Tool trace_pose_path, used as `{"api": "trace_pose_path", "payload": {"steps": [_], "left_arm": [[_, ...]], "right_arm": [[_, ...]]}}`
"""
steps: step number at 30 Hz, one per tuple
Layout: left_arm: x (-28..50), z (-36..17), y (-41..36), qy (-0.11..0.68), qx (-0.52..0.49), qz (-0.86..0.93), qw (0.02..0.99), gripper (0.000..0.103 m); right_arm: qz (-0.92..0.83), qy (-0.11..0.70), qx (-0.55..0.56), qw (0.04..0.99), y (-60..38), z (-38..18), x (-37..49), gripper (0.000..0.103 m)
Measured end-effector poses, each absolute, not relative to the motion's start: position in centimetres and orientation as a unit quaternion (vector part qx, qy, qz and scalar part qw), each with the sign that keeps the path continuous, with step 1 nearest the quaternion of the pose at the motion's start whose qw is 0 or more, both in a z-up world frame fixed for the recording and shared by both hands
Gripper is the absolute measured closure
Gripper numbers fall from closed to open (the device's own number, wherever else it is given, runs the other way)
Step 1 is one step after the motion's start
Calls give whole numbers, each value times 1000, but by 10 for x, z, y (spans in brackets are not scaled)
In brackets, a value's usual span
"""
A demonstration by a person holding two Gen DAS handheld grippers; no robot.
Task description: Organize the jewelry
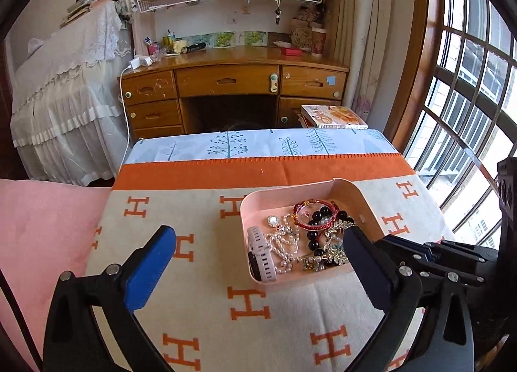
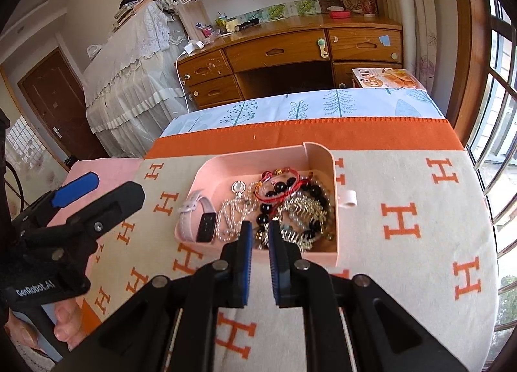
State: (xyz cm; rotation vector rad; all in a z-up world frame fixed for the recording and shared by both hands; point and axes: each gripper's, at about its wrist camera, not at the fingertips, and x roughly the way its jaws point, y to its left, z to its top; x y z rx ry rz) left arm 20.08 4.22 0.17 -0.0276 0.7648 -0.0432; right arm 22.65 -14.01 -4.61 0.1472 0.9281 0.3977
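The right gripper (image 2: 257,236) hung over the near wall of the pink tray (image 2: 324,159), its blue pads (image 2: 247,242) drawn close with only a narrow gap between them; nothing could be seen held in that gap, and whether the tips touched the jewelry below them I could not tell. The left gripper (image 1: 258,262) stood with its pads far apart and empty; one pad (image 1: 150,270) was over the blanket (image 1: 200,317) left of the tray (image 1: 365,201), the other at the tray's near right corner.

In the tray the jewelry lay heaped together: a white watch (image 2: 197,213) at the left end; a pearl strand (image 2: 229,213) just beside it; a round pearl brooch (image 2: 238,187) behind the strand; black beads (image 2: 278,191) and a red bangle (image 2: 279,184) toward the middle and back; a gold, leafy piece (image 2: 302,210) on the right, tangled with the beads.

The tray sat on the cream blanket with orange H marks; beyond its orange border lay a pale blue cloth (image 2: 290,107) printed with trees; a book (image 2: 387,78) rested at that cloth's far right edge; behind stood a wooden desk (image 2: 290,46).
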Motion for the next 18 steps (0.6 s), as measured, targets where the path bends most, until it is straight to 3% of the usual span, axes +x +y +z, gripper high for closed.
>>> {"api": "trace_pose_path", "payload": {"steps": [6, 10, 18], "left_arm": [[155, 5, 39, 393, -29, 2, 919, 1], [121, 9, 39, 383, -43, 6, 923, 1], [67, 17, 33, 369, -30, 45, 928, 1]], "right_arm": [[158, 446, 67, 879, -147, -31, 175, 92], [144, 424, 63, 892, -153, -14, 145, 71], [147, 399, 67, 903, -158, 7, 93, 66]]}}
